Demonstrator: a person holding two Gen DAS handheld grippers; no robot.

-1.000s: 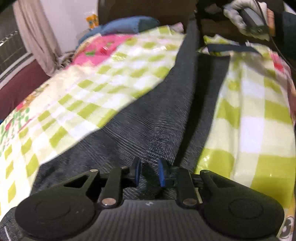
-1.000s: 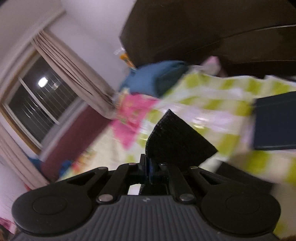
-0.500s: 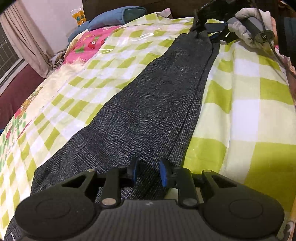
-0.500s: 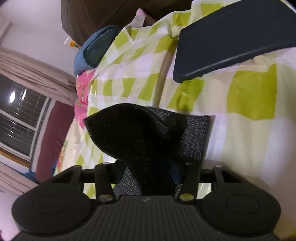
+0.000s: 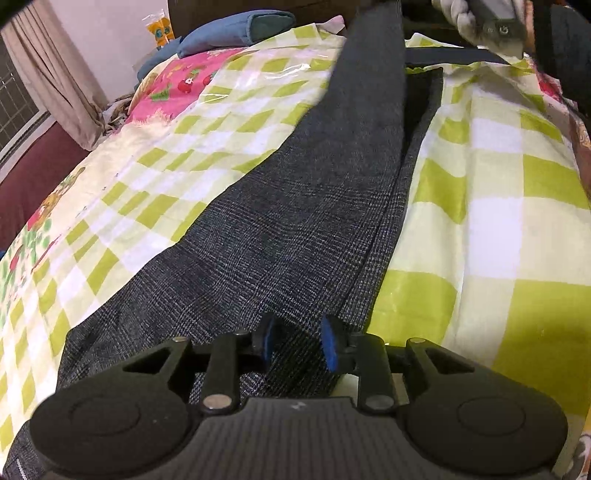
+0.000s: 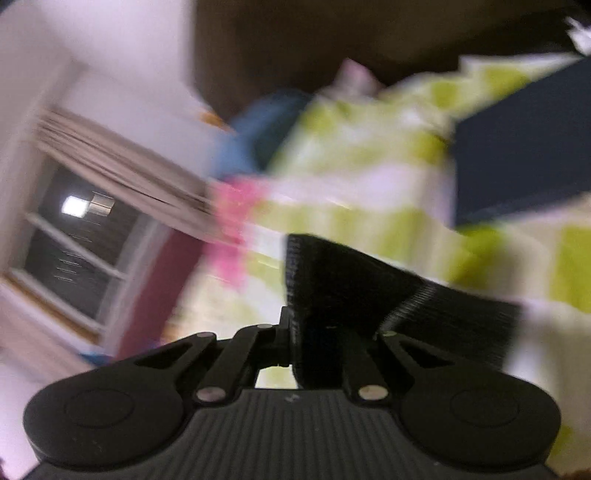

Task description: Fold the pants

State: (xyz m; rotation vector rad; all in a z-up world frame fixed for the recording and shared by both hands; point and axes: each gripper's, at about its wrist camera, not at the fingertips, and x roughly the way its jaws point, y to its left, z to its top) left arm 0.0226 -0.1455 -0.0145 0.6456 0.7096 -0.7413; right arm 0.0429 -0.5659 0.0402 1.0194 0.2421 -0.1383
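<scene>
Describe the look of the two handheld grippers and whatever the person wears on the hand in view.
The left gripper is matte black plastic with a ribbed body, round side discs, silver pivot screws and blue pads on its fingers. The right gripper has the same black ribbed build and silver screws. The hand at the far end wears a pale glove and a dark sleeve.

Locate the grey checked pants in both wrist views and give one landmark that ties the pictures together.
Left wrist view: the pants run from bottom left up to the top centre, with the left claw over their near end.
Right wrist view: only a dark, blurred end of them shows at lower centre, pinched in the right claw.
Shared landmark: the blue pillow at the head of the bed.
</scene>
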